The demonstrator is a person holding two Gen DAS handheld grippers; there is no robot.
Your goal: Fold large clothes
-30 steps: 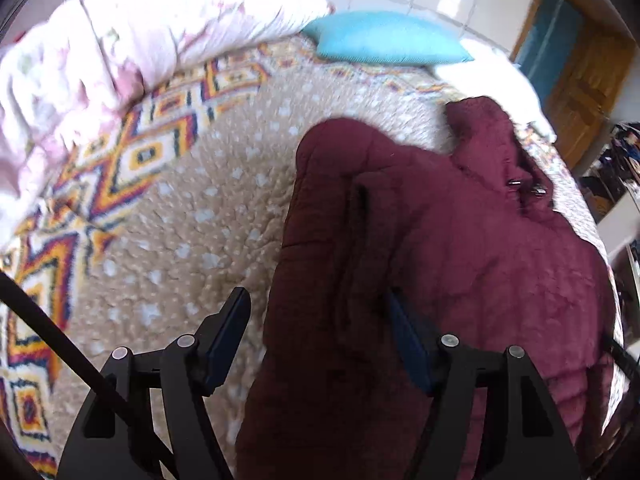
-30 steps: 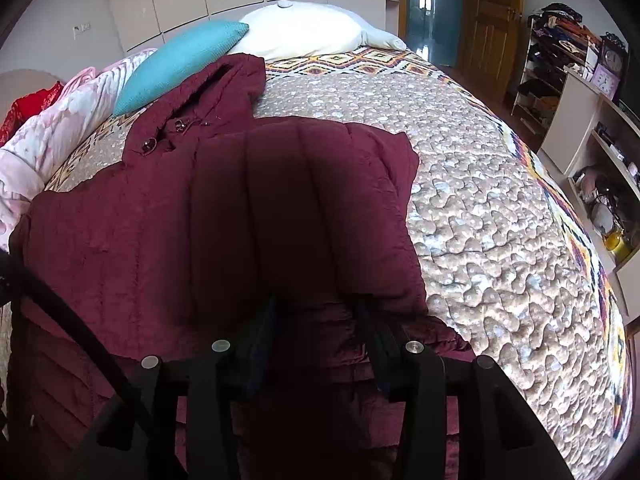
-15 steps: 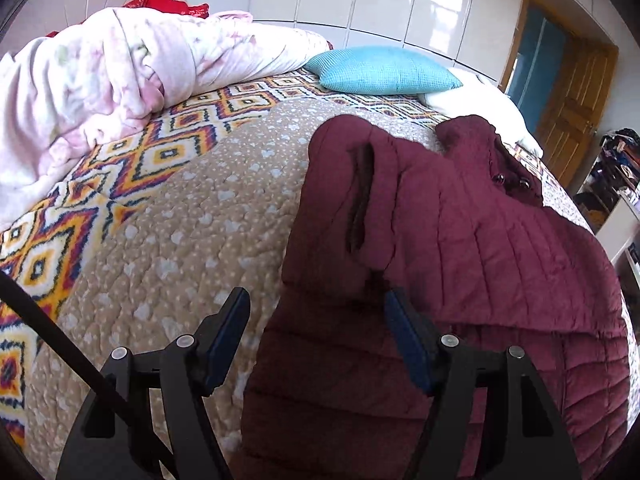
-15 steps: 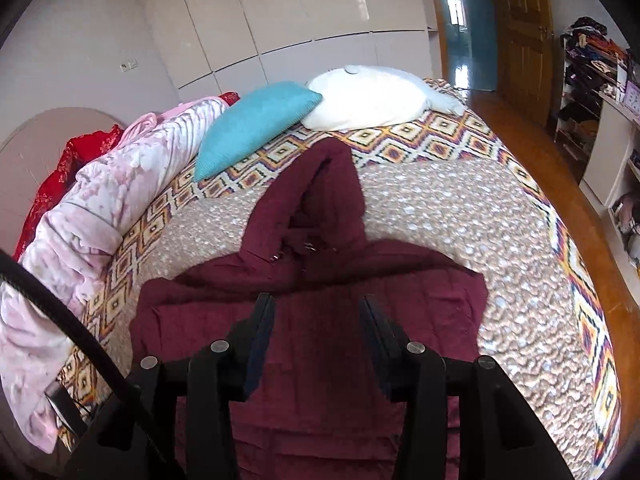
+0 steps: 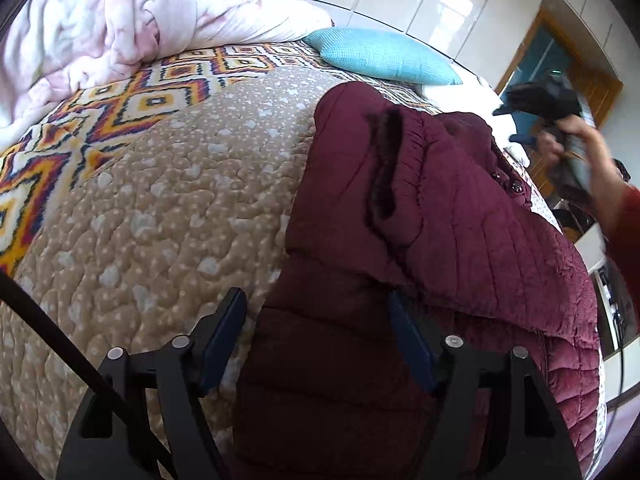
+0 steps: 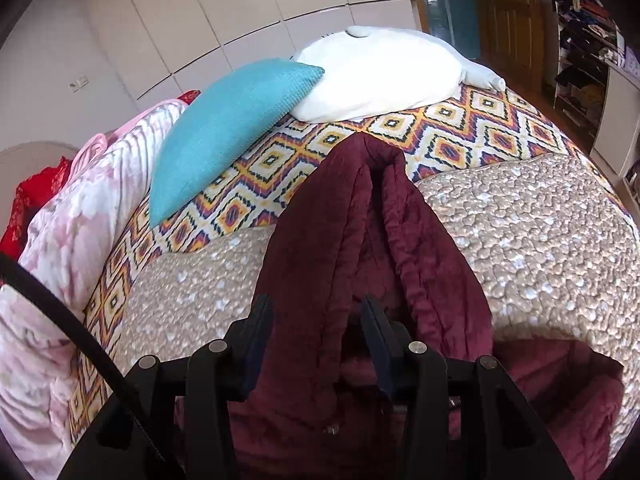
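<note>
Here a maroon quilted coat (image 5: pixel 460 248) lies spread on the bed's beige quilted bedspread (image 5: pixel 168 208), one sleeve folded across its body, its hood (image 6: pixel 360 216) pointing toward the pillows. At the head of the bed a teal pillow (image 6: pixel 224 128) leans against a white pillow (image 6: pixel 380 72), and a bundled pink floral duvet (image 5: pixel 100 28) runs along the far side. White wardrobe doors (image 6: pixel 240 8) stand behind; a wooden door (image 6: pixel 508 12) and cluttered shelves (image 6: pixel 580 40) sit off to the right.

The left gripper (image 5: pixel 316 336) angles down over the coat's near edge, its jaws parting wider; fabric lies beneath them, but the pads do not press it. The right gripper (image 6: pixel 316 340) hangs over the base of the hood, jaws easing apart, with a ridge of hood fabric between them, unpinched. In the left wrist view that tool appears blurred, gripped by a hand (image 5: pixel 576 140) with a red sleeve (image 5: pixel 628 232).
</note>
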